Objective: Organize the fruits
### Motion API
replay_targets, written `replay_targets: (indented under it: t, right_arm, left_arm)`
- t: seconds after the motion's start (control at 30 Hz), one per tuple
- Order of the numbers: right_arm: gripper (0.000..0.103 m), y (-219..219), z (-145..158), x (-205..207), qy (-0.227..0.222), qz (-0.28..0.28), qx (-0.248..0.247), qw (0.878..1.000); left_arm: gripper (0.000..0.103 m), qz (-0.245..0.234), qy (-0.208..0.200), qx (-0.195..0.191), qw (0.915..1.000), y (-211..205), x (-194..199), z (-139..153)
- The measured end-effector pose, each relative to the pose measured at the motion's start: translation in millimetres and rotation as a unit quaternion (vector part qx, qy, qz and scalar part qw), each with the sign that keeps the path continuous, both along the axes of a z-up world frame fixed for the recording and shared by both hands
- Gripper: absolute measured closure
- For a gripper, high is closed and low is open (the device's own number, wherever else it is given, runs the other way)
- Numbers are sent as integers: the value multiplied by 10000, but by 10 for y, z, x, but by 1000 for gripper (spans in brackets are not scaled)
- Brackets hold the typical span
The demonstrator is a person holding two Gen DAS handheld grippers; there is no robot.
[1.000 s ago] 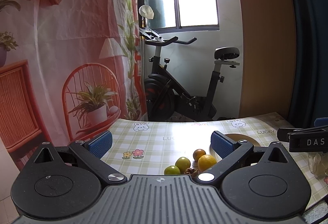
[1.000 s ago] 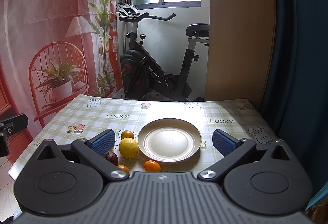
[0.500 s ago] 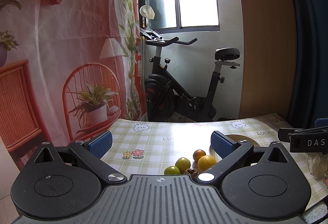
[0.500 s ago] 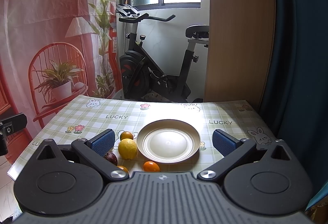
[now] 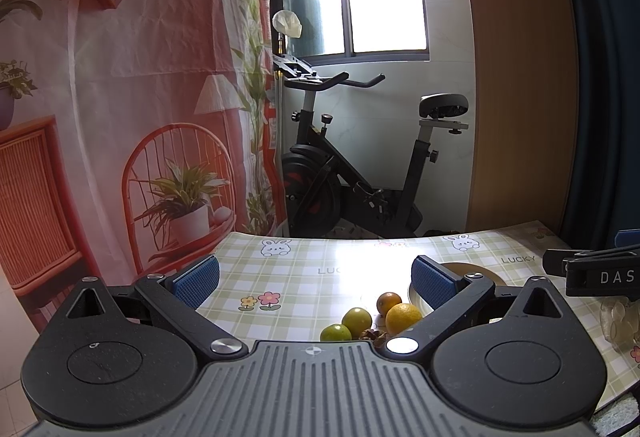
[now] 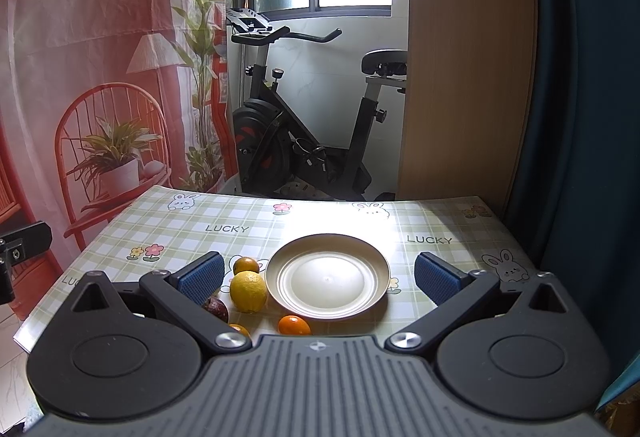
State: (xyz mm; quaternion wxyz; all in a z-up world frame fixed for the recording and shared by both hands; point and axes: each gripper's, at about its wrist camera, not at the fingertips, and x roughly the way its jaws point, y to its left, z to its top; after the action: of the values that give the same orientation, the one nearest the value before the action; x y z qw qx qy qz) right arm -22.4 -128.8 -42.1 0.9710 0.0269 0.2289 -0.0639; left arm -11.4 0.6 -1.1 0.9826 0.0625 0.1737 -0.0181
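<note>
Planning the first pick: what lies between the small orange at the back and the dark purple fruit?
The big yellow lemon sits between the orange and the purple fruit, seen in the right wrist view.

Green-and-cream checked table point(image 6: 328, 217) with bunnies and flowers, cream plate point(image 6: 327, 279), yellow lemon point(image 6: 248, 292), small oranges point(image 6: 294, 325), two green limes point(image 5: 335, 333).

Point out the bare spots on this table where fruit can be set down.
The plate is bare. The cloth beyond it, toward the far "LUCKY" print, is free, as is the strip to the plate's right. It is crowded left of the plate, around the lemon and the oranges.
</note>
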Motion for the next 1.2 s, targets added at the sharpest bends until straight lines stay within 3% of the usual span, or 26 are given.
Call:
replay_targets:
  t: [0.77,0.93,1.2]
  right_arm:
    - [0,-87,-5,63,-96,47,12,9999]
    - [0,-97,-137,210,-195,304,-17,9993]
    - [0,-136,-471,618,-223,391,-117,9989]
  left_arm:
    - [0,-45,54,43,10000,-39,71,-34]
    - [0,10,325,-193,9993,57,306,-144]
    - [0,36,65,-127,9999,89,602,-312]
